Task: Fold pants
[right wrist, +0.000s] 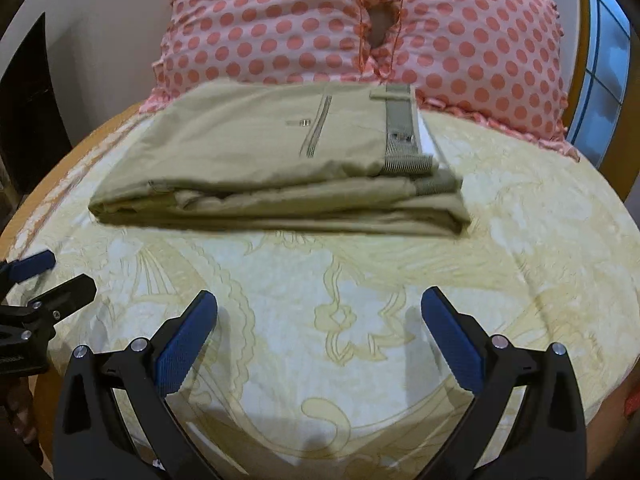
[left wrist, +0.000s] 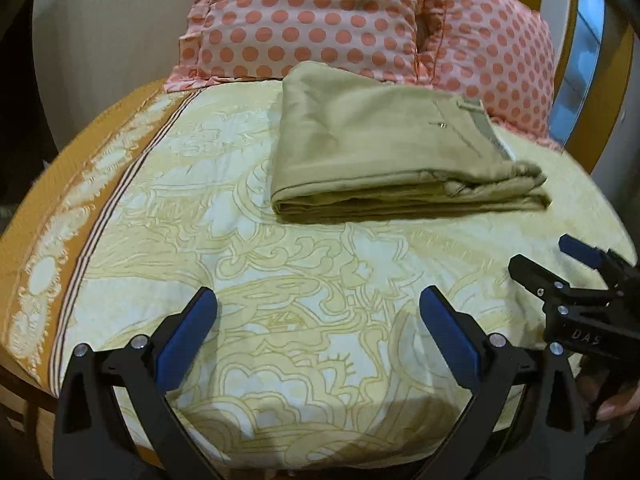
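1. The left hand-held gripper (left wrist: 318,300) is spread wide with nothing in it, above the yellow flowered bedsheet (left wrist: 280,280).
2. The right hand-held gripper (right wrist: 319,300) is spread wide too, and holds nothing.
3. The folded khaki pants (right wrist: 276,168) lie flat on the sheet, past both grippers and apart from them.
4. Only the right view shows the striped waistband (right wrist: 400,132) well.
5. Two pink pillows with dots (right wrist: 460,40) lie behind, touching the pants.
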Motion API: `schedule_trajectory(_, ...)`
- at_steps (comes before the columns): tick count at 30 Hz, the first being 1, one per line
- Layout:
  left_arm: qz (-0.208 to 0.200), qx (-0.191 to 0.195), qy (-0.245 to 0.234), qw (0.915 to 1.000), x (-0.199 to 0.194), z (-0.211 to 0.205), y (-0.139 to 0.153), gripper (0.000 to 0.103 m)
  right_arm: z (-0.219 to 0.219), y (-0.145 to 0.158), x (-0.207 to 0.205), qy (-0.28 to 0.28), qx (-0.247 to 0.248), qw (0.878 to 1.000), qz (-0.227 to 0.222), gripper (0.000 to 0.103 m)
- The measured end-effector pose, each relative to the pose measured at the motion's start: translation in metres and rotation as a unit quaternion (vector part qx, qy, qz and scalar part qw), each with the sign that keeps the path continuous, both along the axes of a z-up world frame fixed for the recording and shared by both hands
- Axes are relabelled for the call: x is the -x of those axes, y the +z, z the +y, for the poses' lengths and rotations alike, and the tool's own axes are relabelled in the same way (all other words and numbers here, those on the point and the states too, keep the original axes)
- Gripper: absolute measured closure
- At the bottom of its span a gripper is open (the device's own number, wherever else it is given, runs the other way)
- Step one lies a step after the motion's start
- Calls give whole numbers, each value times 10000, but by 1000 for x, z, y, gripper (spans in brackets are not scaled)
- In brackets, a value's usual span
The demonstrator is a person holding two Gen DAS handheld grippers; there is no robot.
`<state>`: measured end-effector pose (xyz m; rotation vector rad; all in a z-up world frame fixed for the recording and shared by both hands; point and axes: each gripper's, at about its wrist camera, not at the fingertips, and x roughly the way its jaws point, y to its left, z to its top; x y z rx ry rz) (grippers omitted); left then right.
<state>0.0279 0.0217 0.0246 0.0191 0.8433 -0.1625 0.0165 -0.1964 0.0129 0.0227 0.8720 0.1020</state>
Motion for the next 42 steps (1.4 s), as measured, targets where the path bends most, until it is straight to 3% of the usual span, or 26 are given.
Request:
schedule_trajectory(3, -125, -377, 7, 9992, 2, -8, -4, 2, -4, -2, 3, -30, -97, 9998, -144, 1)
schedule_trajectory(10, -226, -300, 85, 9993, 3, -5, -5, 2, -3, -4, 8, -39, -114, 9994, -318, 1)
schedule_trajectory(42, -199, -309, 107, 9993, 4, -7, -4, 2, -4, -4, 8, -69, -115, 9993, -335, 1)
